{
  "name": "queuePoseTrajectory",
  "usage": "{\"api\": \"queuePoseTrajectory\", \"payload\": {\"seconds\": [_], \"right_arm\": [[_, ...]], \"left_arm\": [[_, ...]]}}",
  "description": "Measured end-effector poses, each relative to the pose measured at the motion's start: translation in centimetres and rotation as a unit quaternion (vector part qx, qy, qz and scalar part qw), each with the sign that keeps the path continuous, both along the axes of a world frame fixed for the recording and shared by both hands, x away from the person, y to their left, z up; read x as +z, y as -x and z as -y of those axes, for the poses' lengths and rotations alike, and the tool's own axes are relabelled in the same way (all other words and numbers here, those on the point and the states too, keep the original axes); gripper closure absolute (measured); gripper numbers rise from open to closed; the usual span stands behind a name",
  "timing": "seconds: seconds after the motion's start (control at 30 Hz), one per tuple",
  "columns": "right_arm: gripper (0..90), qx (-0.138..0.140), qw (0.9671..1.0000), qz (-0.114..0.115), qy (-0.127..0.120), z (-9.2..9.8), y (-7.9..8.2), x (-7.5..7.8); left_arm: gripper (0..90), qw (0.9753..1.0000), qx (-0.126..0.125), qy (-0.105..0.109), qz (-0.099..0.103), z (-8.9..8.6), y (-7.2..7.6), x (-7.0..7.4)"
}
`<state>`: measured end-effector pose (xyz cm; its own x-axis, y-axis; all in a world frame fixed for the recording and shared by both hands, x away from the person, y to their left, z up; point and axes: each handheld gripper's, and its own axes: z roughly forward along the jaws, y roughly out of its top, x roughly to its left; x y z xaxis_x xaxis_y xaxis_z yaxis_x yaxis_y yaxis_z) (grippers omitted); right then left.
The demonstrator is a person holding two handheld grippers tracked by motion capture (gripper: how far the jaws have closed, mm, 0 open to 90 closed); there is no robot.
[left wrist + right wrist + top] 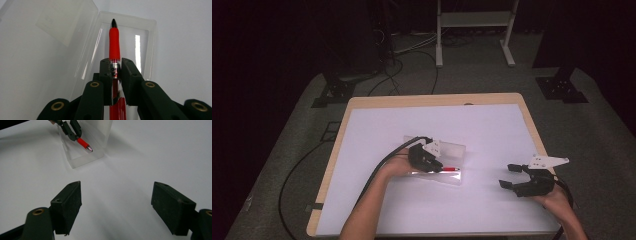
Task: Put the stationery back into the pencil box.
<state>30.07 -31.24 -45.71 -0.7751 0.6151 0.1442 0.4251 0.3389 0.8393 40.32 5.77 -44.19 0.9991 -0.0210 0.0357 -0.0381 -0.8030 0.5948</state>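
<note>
A red pen [114, 45] with a black tip is pinched between the jaws of my left gripper [116, 63], which is shut on its clear barrel. The pen hangs over the tray of an open clear plastic case [142, 30], whose lid [57, 20] leans up at the left. From above, the left gripper [433, 163] holds the pen [450, 169] over the case [437, 177] near the table's middle. My right gripper [508, 176] rests at the right, open, with nothing between its jaws. The right gripper [116, 195] looks toward the pen [84, 144] and case [85, 157].
A white sheet [492, 130] covers the wooden table [362, 101]. Black cables [297, 170] trail off the left edge to the floor. A white stand [472, 30] and dark equipment bases stand on the floor beyond the table.
</note>
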Motion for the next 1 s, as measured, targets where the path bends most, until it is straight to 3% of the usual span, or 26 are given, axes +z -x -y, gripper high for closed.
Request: {"api": "queuePoseTrajectory", "payload": {"seconds": [1.0], "right_arm": [[23.6,0.005,1.0,-0.001,-0.003,0.04,-0.05,-0.1]], "left_arm": [[78.8,0.9998,0.001,-0.017,-0.01,0.39,-0.2,-0.96]]}}
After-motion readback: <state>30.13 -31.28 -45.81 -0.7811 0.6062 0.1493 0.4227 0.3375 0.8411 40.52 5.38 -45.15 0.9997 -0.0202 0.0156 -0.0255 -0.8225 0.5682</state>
